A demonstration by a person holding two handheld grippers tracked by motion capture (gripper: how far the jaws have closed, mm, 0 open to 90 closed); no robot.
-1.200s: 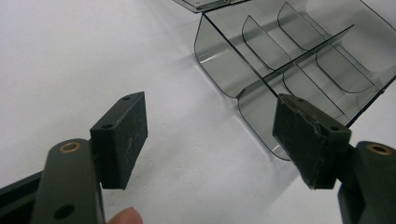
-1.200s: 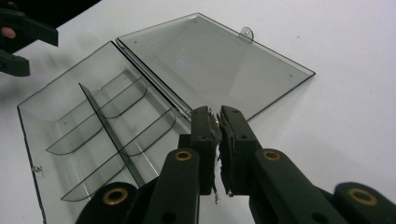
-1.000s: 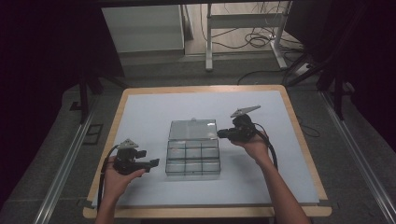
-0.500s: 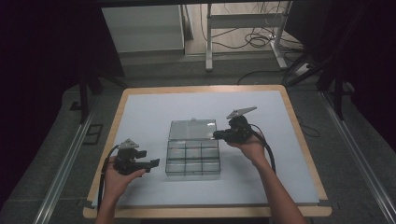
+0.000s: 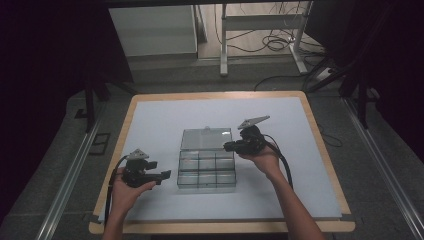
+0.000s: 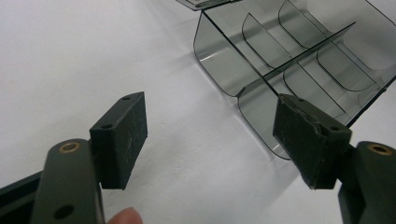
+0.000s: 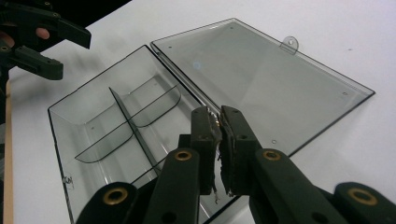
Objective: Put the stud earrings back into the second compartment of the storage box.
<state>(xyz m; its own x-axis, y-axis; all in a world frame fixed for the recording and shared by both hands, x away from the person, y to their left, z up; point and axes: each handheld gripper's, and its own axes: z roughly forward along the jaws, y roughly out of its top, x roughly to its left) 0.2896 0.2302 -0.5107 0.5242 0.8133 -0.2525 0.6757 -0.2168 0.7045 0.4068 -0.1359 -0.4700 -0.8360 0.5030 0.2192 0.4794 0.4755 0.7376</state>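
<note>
Right gripper view: right tool point(image 7: 218, 135) pinched together above open box point(image 7: 116, 126); left gripper view: left tool point(image 6: 212, 135) wide.

Dark room, grey floor point(image 5: 65, 165), white cabinet point(image 5: 155, 30), tangled cables point(image 5: 270, 45) behind wood-edged table point(image 5: 220, 96).

Only the open box point(image 5: 207, 167) with its flat-lying lid point(image 5: 206, 139) interrupts the bare table point(image 5: 150, 120).

organizer box point(image 5: 206, 165): glossy clear smoky plastic | table point(image 5: 150, 120): matt white, wood edge
</note>
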